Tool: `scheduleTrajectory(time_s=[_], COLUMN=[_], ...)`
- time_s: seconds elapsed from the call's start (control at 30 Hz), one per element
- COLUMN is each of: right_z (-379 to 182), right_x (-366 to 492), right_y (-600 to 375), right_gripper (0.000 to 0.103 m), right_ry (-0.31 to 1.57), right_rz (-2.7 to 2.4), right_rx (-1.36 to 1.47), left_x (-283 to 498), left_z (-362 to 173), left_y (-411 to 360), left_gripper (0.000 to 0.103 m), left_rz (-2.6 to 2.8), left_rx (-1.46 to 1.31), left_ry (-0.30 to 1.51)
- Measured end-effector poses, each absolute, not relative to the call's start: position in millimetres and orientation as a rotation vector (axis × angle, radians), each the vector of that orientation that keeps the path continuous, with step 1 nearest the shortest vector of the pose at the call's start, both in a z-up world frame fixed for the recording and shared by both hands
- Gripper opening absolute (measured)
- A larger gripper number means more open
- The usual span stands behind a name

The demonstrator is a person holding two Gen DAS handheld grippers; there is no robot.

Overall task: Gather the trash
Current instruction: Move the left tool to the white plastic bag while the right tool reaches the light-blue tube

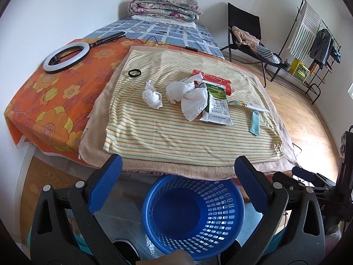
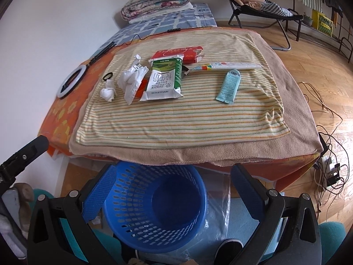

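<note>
Blue basket (image 1: 193,216) sits on the floor at six o'clock below our left tongs (image 1: 178,172) and right tongs (image 2: 174,176), both spread wide, holding nothing. On the bed's striped towel (image 2: 176,119), tissue wads (image 1: 152,97), a milk carton (image 2: 165,79), a red box (image 2: 178,53) and a teal sachet (image 2: 229,86) lie toward twelve o'clock.

A: Walls, floor?
B: White walls (image 1: 66,4); wood floor (image 2: 320,66), sunlit on the right.

A: Furniture?
B: Bed (image 1: 44,101) with orange floral sheet, striped blanket (image 1: 176,132) on top, folded quilt (image 1: 164,7) at the far end. Black chair (image 1: 245,28) holding clothes. Drying rack (image 1: 313,44) with hanging garments.

A: Other?
B: Ring light (image 1: 66,58) on the bed; cables (image 2: 331,137) on the floor.
</note>
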State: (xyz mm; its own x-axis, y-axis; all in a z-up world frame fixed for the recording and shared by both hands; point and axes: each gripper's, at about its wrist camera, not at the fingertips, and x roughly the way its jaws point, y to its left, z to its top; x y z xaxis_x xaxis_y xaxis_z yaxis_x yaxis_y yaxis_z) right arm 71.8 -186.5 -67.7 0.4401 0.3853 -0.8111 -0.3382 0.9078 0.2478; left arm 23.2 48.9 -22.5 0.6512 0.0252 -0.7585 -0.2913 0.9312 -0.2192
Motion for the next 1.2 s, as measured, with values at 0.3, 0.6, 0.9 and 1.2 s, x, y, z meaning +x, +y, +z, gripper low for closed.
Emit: scheduleTrajectory(time_s=[0.3, 0.6, 0.9, 1.2], right_z=[-77.1, -72.2, -67.2, -94.6], right_x=[98.4, 126.2, 170.4, 220.8], right_y=[-192.0, -210.3, -223.7, -218.4], right_gripper=[0.102, 0.102, 0.102, 0.097], right_ry=[1.044, 0.984, 0.936, 0.994], right_rz=[0.492, 0.429, 0.349, 0.291], right_rx=[0.137, 0.127, 0.096, 0.070], left_x=[43.4, 68.4, 123.3, 194.4], left_z=[-37.0, -43.6, -44.7, -65.0], left_y=[63.7, 61.9, 65.0, 74.6], left_gripper=[0.098, 0.085, 0.076, 0.073], left_rz=[0.195, 0.160, 0.109, 0.082], left_rx=[-0.326, -0.304, -0.269, -0.309], left_ry=[0.863, 0.890, 0.899, 0.951])
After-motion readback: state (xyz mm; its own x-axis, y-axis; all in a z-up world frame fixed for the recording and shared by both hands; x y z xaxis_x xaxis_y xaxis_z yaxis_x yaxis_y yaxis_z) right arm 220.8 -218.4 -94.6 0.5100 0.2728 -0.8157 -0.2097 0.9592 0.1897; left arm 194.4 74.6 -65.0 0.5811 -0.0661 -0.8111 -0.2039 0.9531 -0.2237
